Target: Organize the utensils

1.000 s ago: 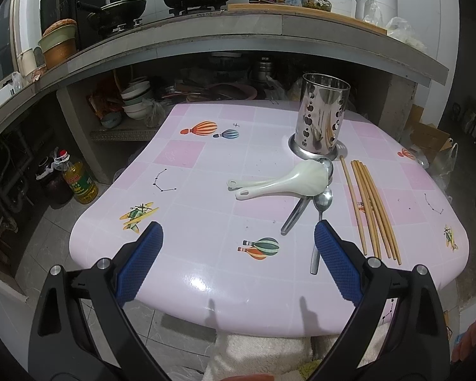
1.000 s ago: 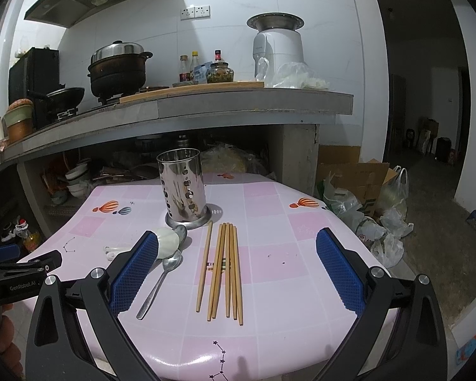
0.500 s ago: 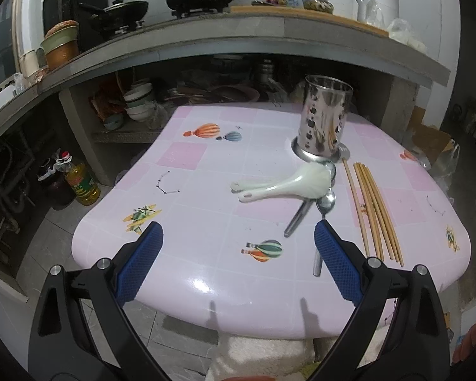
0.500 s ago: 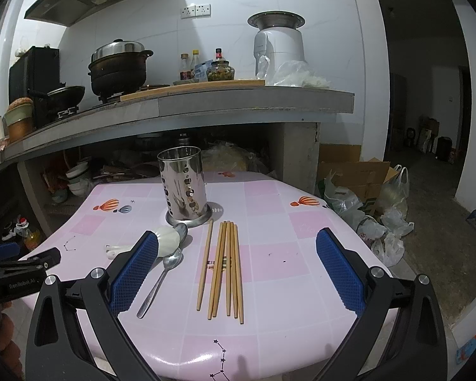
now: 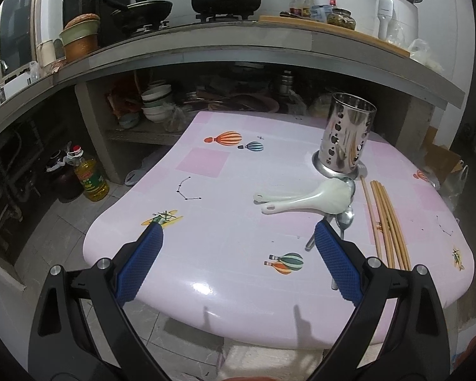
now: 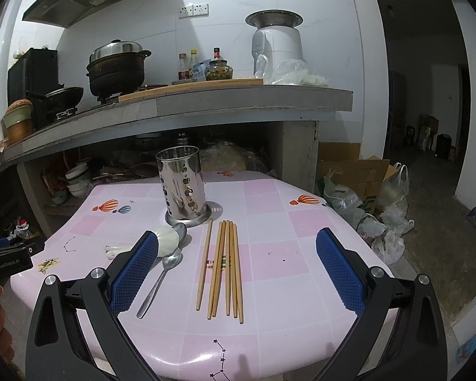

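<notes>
- Small kitchen, concrete counter [image 6: 238, 101] along the far wall with a lidded pot [image 6: 117, 66] and bottles on it; the stuff on the shelf under it is too dark to sort out.
- Pink table [image 5: 225, 222] with balloon prints sits in front.
- Perforated steel utensil holder [image 6: 181, 187] stands upright at the far middle, looks empty (can't see the bottom).
- Two white ceramic spoons [image 5: 304, 197] lie just near of it, bowls piled on a metal spoon [image 5: 346, 219]; another metal spoon is mostly hidden underneath.
- Wooden chopsticks [image 6: 223, 266] lie in a loose bundle right of the spoons, one stick slightly apart on the left.
- Left gripper [image 5: 236, 231] spread wide over the near edge, holding nothing; its right pad covers a spoon handle.
- Right gripper [image 6: 236, 238] also wide, empty, chopsticks between its fingers in view.
</notes>
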Motion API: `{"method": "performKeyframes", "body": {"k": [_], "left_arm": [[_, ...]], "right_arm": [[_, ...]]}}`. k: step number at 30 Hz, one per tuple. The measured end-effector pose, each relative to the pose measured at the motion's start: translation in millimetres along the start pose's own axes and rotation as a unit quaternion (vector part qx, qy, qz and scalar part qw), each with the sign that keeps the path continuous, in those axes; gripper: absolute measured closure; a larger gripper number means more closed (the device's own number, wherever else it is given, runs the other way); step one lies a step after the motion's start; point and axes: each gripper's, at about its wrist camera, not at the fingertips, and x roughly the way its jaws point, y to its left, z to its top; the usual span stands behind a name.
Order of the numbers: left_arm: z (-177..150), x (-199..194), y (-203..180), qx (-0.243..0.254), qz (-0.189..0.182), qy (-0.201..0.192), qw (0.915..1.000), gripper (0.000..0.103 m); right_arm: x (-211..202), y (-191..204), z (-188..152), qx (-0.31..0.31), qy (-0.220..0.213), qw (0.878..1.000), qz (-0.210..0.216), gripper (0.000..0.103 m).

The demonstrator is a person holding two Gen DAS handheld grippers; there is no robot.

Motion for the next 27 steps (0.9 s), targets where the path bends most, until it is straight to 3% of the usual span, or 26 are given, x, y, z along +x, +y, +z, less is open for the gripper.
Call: {"method": "performKeyframes", "body": {"k": [27], "left_arm": [[0.5,1.8,9.9,-0.002,0.01,0.001,0.9999,0.011]], "right_arm": [[2.1,1.4,0.4,-0.001,0.003,1.0,0.001,0.006]]}}
